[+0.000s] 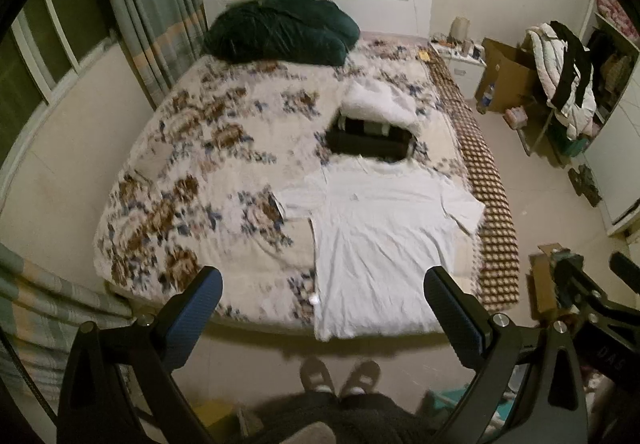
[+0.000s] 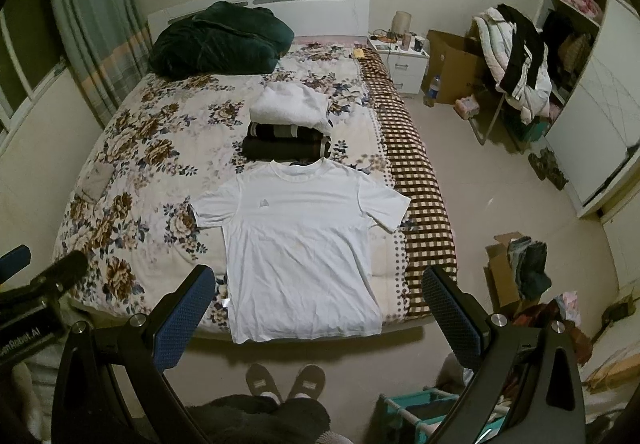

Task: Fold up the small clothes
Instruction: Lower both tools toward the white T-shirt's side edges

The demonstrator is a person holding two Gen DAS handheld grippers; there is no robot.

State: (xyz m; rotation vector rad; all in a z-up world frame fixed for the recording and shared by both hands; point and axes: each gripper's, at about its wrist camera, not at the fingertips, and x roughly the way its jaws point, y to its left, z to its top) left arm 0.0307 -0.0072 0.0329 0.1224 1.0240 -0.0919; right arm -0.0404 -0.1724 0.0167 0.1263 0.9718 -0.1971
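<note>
The white T-shirt [image 2: 300,244] is thin matt cotton-like cloth, lightly creased. Beneath it, the floral bedspread [image 2: 132,148] looks soft and quilted. The blue pads [image 2: 184,320] are dimpled rubbery plastic on matt black frames with shiny metal bolts [image 2: 499,319].

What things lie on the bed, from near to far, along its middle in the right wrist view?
White T-shirt → folded dark garment → folded striped garment → folded white garment → dark green quilt → white headboard.

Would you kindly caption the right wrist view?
White T-shirt spread flat on floral bed, open right gripper above.
</note>
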